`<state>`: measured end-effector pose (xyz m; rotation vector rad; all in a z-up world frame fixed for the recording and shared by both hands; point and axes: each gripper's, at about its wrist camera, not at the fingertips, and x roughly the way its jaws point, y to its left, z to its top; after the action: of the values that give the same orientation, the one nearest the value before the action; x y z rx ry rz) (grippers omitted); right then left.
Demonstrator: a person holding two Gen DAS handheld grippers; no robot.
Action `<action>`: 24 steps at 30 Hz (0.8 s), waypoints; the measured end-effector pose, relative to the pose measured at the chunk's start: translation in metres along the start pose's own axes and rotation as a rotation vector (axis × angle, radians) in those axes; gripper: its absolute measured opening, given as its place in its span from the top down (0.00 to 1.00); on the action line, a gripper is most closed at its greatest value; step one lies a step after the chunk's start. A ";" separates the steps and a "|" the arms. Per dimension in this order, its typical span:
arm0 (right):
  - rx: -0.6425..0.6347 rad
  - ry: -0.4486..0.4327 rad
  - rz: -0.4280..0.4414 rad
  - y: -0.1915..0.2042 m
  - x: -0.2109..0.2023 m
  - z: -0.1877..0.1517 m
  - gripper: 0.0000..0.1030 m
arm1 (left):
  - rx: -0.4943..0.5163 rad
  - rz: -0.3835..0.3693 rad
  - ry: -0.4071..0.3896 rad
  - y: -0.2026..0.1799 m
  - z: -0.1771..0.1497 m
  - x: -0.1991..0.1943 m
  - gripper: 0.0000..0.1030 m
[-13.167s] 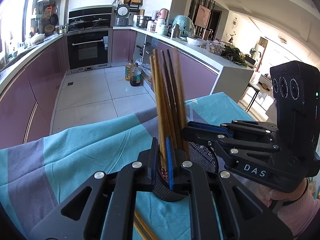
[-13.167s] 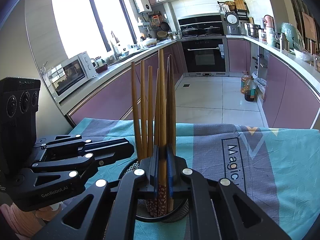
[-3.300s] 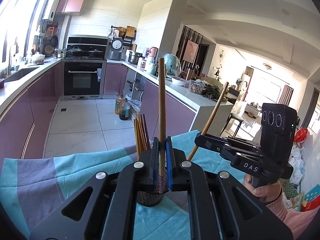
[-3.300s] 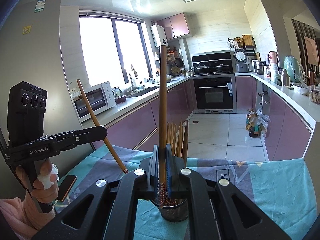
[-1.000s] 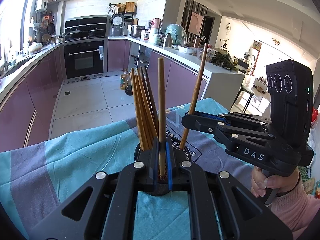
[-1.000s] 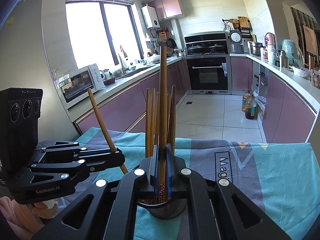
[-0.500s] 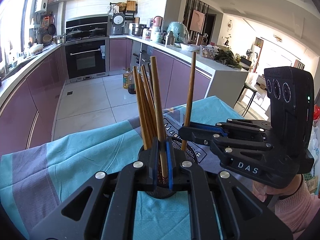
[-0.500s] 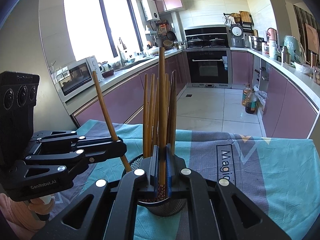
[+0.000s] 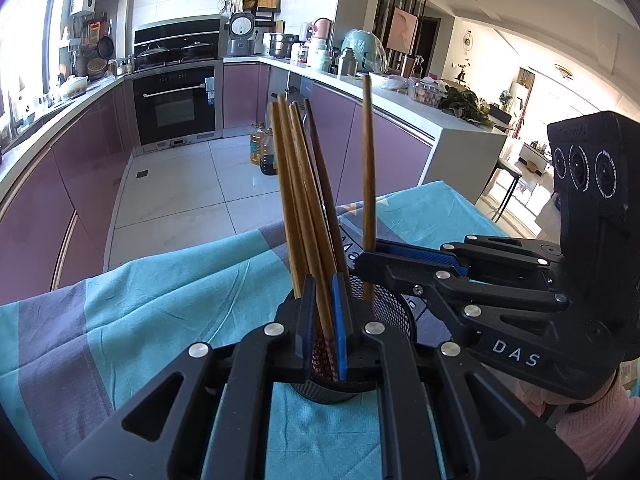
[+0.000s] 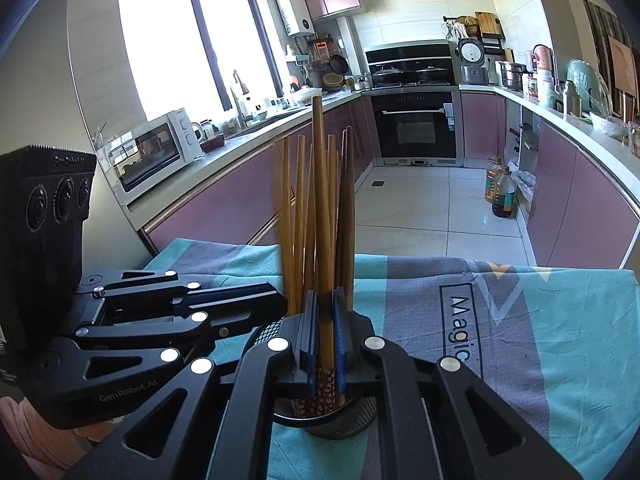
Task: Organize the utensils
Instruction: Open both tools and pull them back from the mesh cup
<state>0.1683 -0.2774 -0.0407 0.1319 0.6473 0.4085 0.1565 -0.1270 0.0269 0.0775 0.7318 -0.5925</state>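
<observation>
Here we see left gripper (image 9: 324, 320) pinched narrow on one brown chopstick (image 9: 320, 276), its patterned tip down inside black mesh holder (image 9: 394, 322). Right gripper (image 10: 323, 334) likewise clamped on upright chopstick (image 10: 322, 216), over same holder (image 10: 340, 420). Other chopsticks (image 10: 294, 216) stand bundled in holder. Holder sits on teal-grey cloth (image 10: 560, 340), near table's front edge. Beyond, far: oven (image 10: 414, 120), microwave (image 10: 154, 152) at left.
</observation>
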 end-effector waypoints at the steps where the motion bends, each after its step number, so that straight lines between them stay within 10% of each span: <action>1: 0.004 0.001 0.004 0.000 0.000 -0.001 0.92 | -0.001 -0.002 -0.002 0.001 -0.002 0.001 0.91; 8: 0.001 -0.009 0.024 0.005 -0.008 -0.009 0.88 | -0.018 0.029 -0.055 0.009 -0.015 -0.010 0.72; 20: -0.052 -0.124 -0.062 0.026 -0.040 -0.044 0.21 | -0.096 0.269 -0.294 0.034 -0.070 -0.082 0.09; 24: -0.076 -0.157 -0.103 0.034 -0.045 -0.054 0.06 | -0.113 0.334 -0.345 0.042 -0.093 -0.104 0.06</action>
<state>0.0914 -0.2650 -0.0496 0.0575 0.4807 0.3191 0.0613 -0.0174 0.0189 -0.0082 0.4029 -0.2341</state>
